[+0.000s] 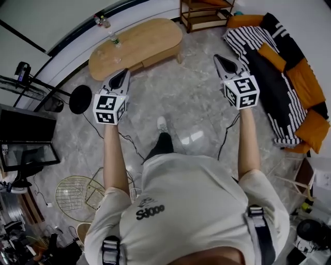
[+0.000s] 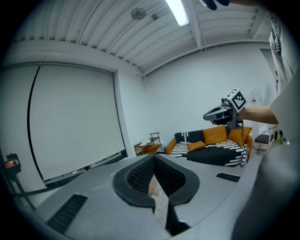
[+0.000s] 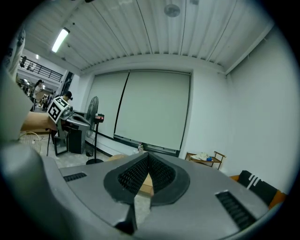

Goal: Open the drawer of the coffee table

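A light wooden coffee table point(image 1: 135, 45) with rounded ends stands ahead on the grey marble floor; its drawer front point(image 1: 161, 55) faces me and looks closed. My left gripper point(image 1: 122, 77) is held out in the air well short of the table, jaws shut and empty. My right gripper point(image 1: 223, 63) hovers to the right, level with the table's right end, also shut with nothing in it. In the left gripper view the shut jaws hide most of the table and the right gripper point(image 2: 210, 115) shows in front of the sofa. In the right gripper view a sliver of the table point(image 3: 143, 186) shows between the jaws.
A black sofa point(image 1: 282, 83) with orange cushions and a striped throw lines the right side. A wooden shelf point(image 1: 206, 14) stands at the back. Bottles point(image 1: 114, 39) sit on the table top. A fan base point(image 1: 80, 99), cables and a monitor point(image 1: 26, 127) lie at the left.
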The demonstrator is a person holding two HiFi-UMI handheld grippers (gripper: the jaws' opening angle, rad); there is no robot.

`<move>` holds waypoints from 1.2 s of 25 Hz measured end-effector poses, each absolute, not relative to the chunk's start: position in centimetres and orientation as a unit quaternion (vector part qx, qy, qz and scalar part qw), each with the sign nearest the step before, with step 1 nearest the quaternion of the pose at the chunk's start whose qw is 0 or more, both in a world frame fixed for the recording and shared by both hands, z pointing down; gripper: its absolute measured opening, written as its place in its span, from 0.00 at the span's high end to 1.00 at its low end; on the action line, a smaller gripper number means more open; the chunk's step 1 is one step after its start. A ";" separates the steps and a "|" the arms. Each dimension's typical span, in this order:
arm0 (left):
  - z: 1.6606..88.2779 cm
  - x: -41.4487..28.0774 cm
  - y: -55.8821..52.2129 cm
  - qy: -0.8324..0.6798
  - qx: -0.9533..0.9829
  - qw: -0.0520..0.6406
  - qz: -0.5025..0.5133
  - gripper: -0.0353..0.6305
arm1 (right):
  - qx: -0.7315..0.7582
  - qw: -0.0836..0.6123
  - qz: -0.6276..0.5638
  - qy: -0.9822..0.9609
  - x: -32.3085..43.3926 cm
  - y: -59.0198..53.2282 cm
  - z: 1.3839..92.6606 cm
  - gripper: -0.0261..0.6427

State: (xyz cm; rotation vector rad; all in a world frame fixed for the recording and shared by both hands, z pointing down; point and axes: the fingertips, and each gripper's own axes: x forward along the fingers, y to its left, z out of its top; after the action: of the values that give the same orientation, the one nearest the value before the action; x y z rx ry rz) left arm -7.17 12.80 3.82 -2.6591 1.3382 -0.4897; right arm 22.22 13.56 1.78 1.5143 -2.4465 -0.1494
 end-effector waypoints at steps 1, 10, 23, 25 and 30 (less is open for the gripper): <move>4.1 -7.6 11.1 0.444 -0.881 0.055 -0.157 0.92 | 0.525 0.128 -0.049 -0.840 22.1 12.1 1.9 0.95; 2.7 -12.0 -3.5 0.436 -0.885 0.053 -0.154 0.92 | 0.532 0.115 -0.054 -0.837 17.5 -1.2 -0.2 0.95; 4.0 -17.5 -17.9 0.424 -0.890 0.041 -0.165 0.92 | 0.564 0.099 -0.025 -0.819 14.2 -15.2 0.3 0.95; 4.5 -18.2 -19.3 0.429 -0.888 0.033 -0.166 0.92 | 0.571 0.100 -0.020 -0.815 14.2 -16.3 0.6 0.95; 7.2 -18.5 -22.5 0.432 -0.885 0.016 -0.174 0.92 | 0.573 0.117 -0.008 -0.811 15.2 -19.2 2.9 0.95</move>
State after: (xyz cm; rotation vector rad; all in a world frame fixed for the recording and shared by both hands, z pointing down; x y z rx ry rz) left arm -18.53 -22.50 7.16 -2.7512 1.3441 -0.5405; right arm 15.22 -19.17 2.87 1.6759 -2.3748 -0.0225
